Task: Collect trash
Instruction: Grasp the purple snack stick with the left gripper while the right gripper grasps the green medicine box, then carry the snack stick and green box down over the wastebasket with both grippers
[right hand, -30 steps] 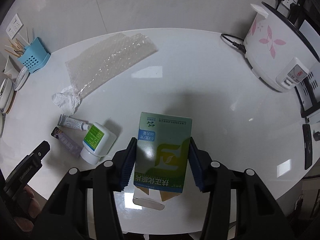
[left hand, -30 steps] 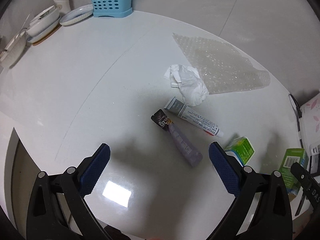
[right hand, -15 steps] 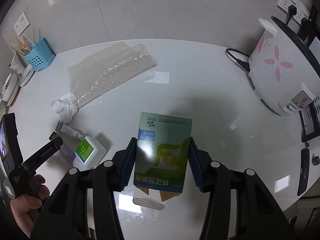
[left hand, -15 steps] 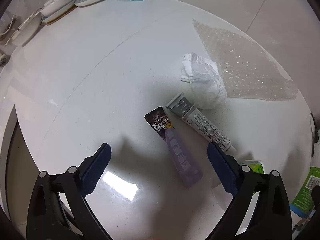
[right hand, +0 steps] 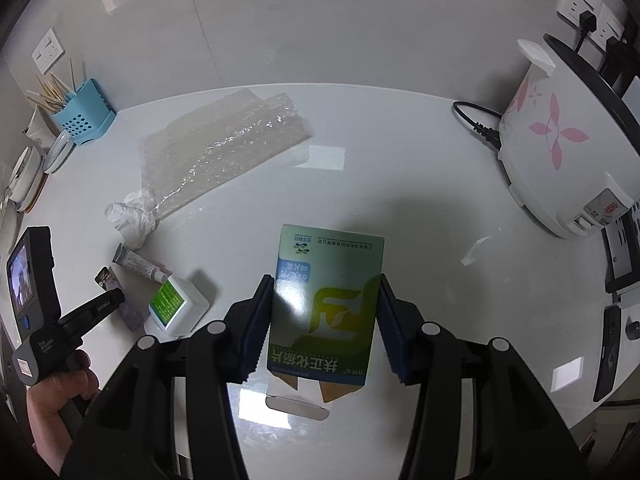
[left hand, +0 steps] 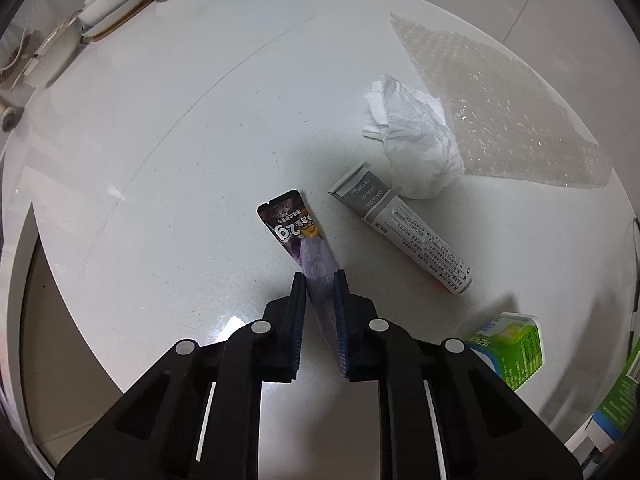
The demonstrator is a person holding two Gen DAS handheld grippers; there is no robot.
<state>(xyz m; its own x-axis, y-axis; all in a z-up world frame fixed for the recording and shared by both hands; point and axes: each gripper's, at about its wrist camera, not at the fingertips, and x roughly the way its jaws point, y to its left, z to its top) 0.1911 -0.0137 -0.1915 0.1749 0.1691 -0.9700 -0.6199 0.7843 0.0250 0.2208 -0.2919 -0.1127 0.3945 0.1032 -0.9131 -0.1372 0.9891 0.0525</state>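
Only my right wrist view showed the rice cooker and wall sockets; only my left showed the purple sachet's printed end up close. My left tongs had just been closing and pinched the sachet's near end, narrow, on the white bench. My right tongs gripped a green-and-white box, its flap hanging open. A grey tube, crumpled tissue, bubble wrap and a small white bottle lay close by.
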